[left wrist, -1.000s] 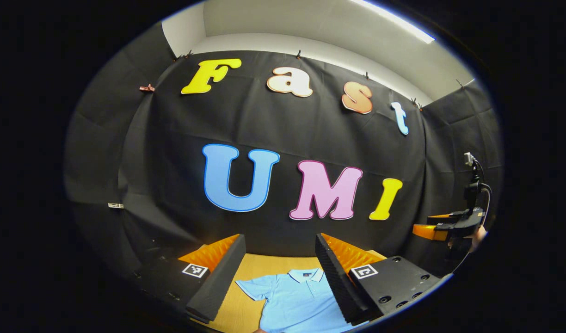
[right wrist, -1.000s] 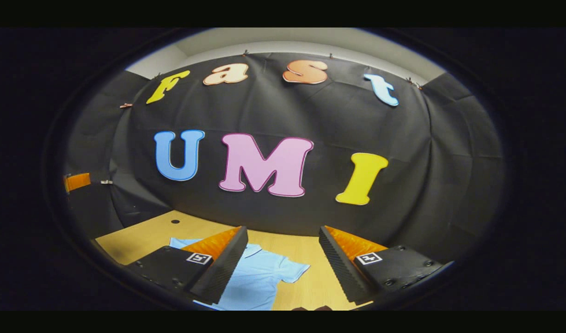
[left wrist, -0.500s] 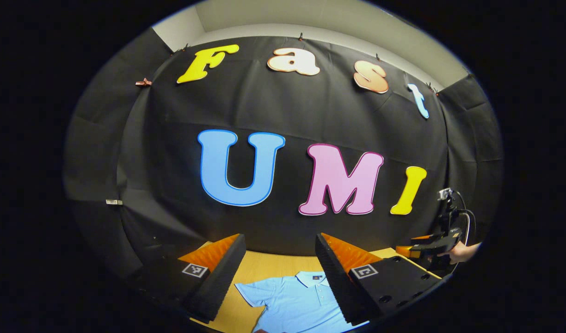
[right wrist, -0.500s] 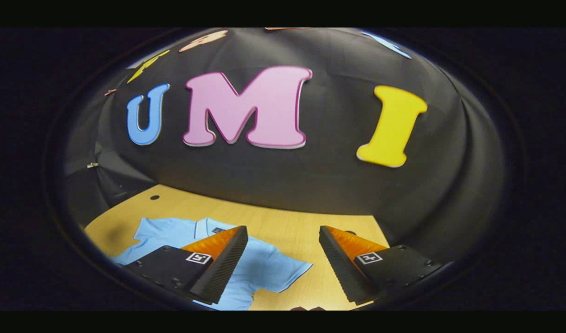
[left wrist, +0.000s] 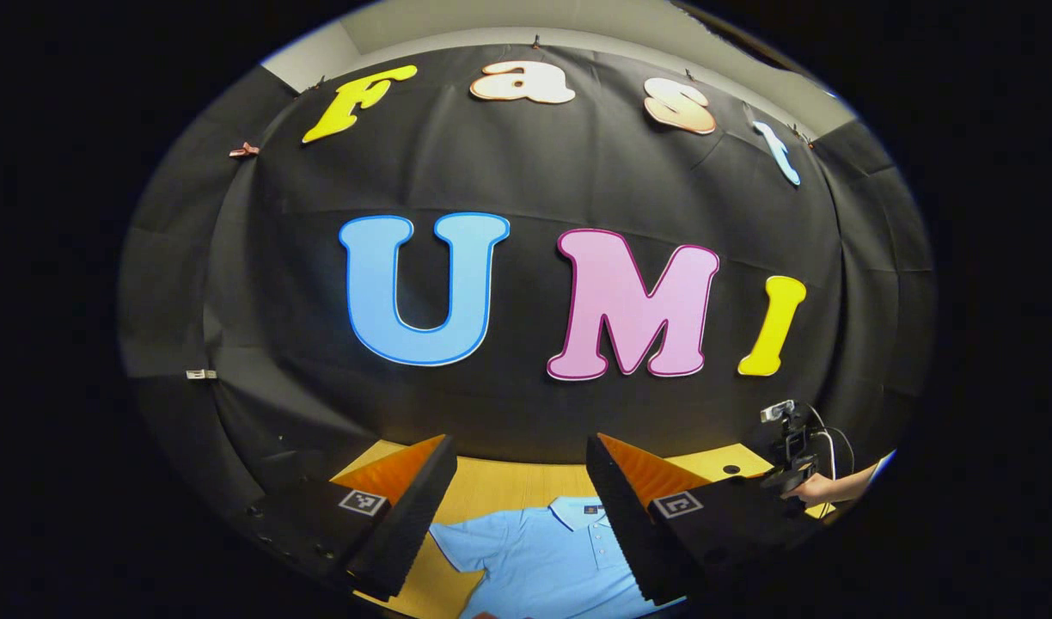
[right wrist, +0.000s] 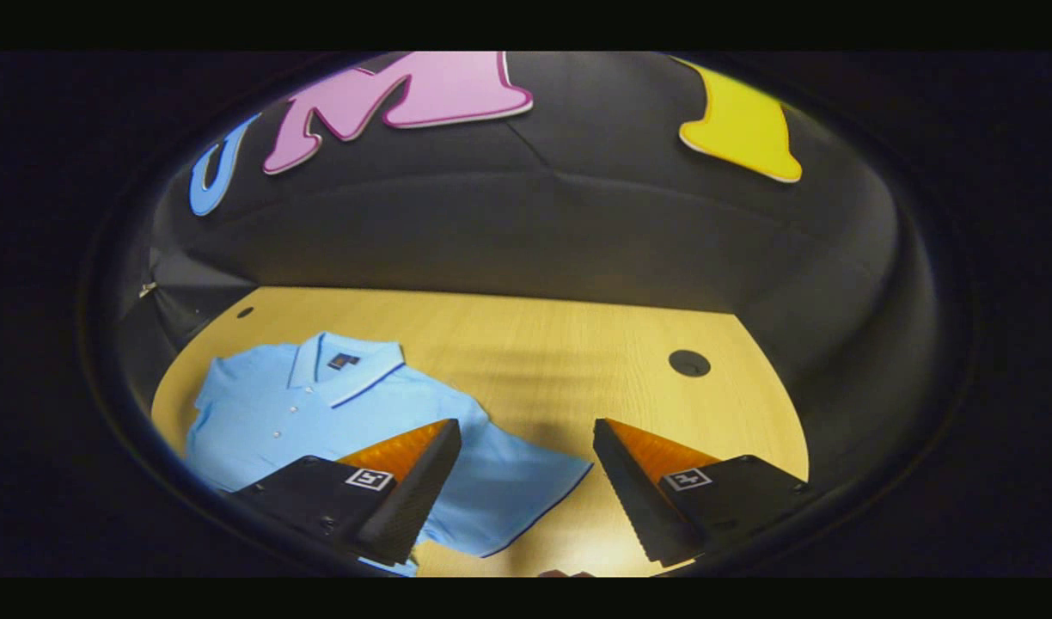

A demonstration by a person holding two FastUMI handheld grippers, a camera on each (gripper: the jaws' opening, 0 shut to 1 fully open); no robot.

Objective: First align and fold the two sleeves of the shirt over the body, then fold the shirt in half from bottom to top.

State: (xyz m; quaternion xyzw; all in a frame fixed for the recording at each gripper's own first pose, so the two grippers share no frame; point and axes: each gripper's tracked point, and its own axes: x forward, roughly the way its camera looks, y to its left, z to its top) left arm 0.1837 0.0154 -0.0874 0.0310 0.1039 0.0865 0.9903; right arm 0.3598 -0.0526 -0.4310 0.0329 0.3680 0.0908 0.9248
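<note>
1 light-blue polo shirt (right wrist: 320, 413) lies flat on the wooden table (right wrist: 560, 344), collar toward 12 o'clock, both sleeves unfolded. The right gripper (right wrist: 526, 481) hangs spread, empty, above the sleeve at 6 o'clock. The left gripper (left wrist: 513, 507) gapes too, holding nothing, shirt (left wrist: 535, 559) below.

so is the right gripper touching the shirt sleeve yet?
Apart. In the right gripper view the right gripper is open above the sleeve, which lies flat on the table with nothing pinched.
</note>
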